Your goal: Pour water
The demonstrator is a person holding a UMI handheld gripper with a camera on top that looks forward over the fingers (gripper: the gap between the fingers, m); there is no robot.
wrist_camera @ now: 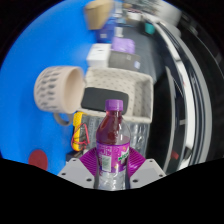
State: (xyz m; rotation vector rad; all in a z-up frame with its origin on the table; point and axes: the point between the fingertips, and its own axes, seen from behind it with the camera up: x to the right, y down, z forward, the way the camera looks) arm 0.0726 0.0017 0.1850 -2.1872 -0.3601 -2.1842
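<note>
The gripper [113, 170] was clamped on a clear bottle [112, 142] with a purple cap and purple label, both fingers pressing its lower body so that it stood upright between them. Just beyond the bottle sat a white woven basket [130, 95] on the blue table [40, 45], with a beige cup [57, 87] lying on its side beside it.

Blue tabletop [40, 45], cluttered far edge

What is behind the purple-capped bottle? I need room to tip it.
Behind the bottle, held between the gripper fingers, stands a white perforated basket with a dark flat object on it. The bottle hides the basket's lower front.
</note>
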